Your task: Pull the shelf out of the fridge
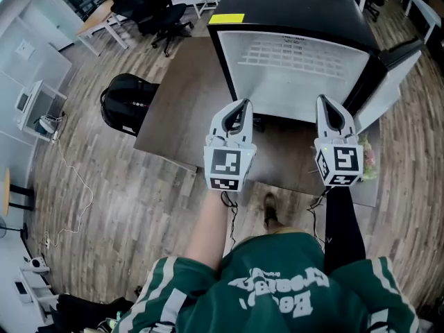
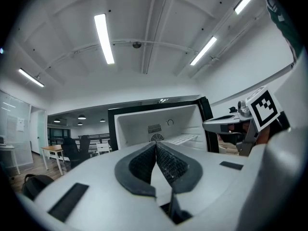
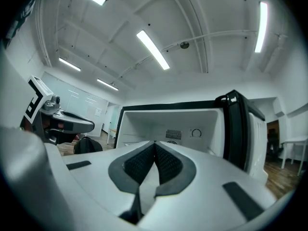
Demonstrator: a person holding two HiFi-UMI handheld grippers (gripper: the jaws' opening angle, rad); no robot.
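Head view, upper centre: the wire shelf (image 1: 298, 54) in the fridge (image 1: 291, 5) looks light yet stiff, best pinched along its front edge; left gripper (image 1: 243, 107) and right gripper (image 1: 326, 104) are both pressed together, empty.

The fridge (image 1: 291, 5) stood wide open straight ahead, its door (image 1: 393, 82) swung off to the right, open surface (image 1: 184, 109) stretching before it.

Office with desks (image 1: 97, 17), swivel chairs (image 1: 164, 12)

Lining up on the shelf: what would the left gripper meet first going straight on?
Likely nothing before the fridge's back wall near the vent; the shelf sits slightly right of the left gripper's line. Depth unclear.
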